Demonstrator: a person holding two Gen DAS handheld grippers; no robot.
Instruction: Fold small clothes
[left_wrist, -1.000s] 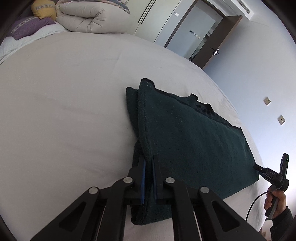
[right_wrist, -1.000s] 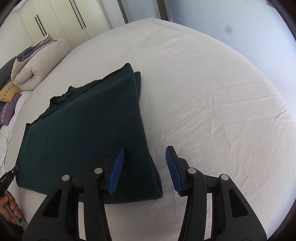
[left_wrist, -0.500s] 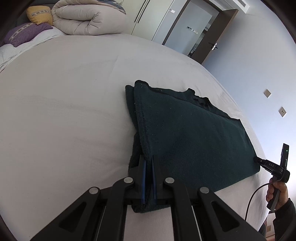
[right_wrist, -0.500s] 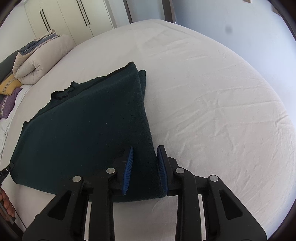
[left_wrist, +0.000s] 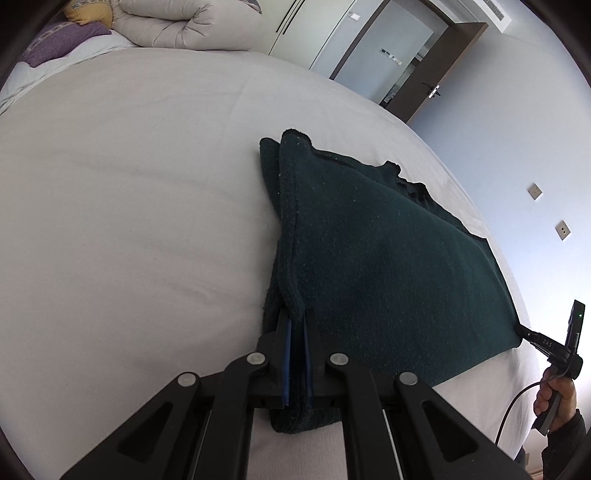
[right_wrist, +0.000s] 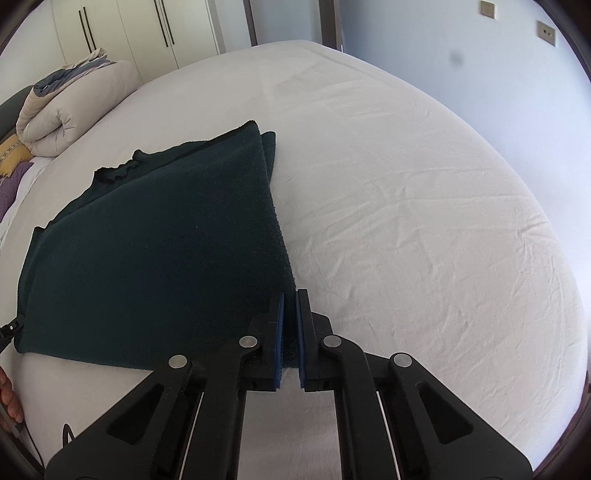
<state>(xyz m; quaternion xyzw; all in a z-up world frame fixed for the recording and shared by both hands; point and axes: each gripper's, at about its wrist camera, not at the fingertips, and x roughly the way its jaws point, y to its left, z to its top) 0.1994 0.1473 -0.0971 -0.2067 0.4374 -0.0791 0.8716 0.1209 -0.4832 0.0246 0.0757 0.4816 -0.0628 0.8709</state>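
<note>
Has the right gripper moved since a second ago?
Yes. The right gripper shifted left in its own view, off the white bed sheet onto the dark green garment corner, and shut on it.

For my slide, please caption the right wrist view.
Right gripper clamps the dark green garment corner on a white bed.

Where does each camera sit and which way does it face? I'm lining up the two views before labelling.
Left wrist: on the left gripper, looking down along its fingers at the dark green garment on the bed; the right gripper and right hand show at the right edge.
Right wrist: on the right gripper, looking down at the garment's opposite corner; fingers of the left hand show at the left edge.
Shared: garment, bed, rolled duvet, each gripper shut on a garment corner.
</note>
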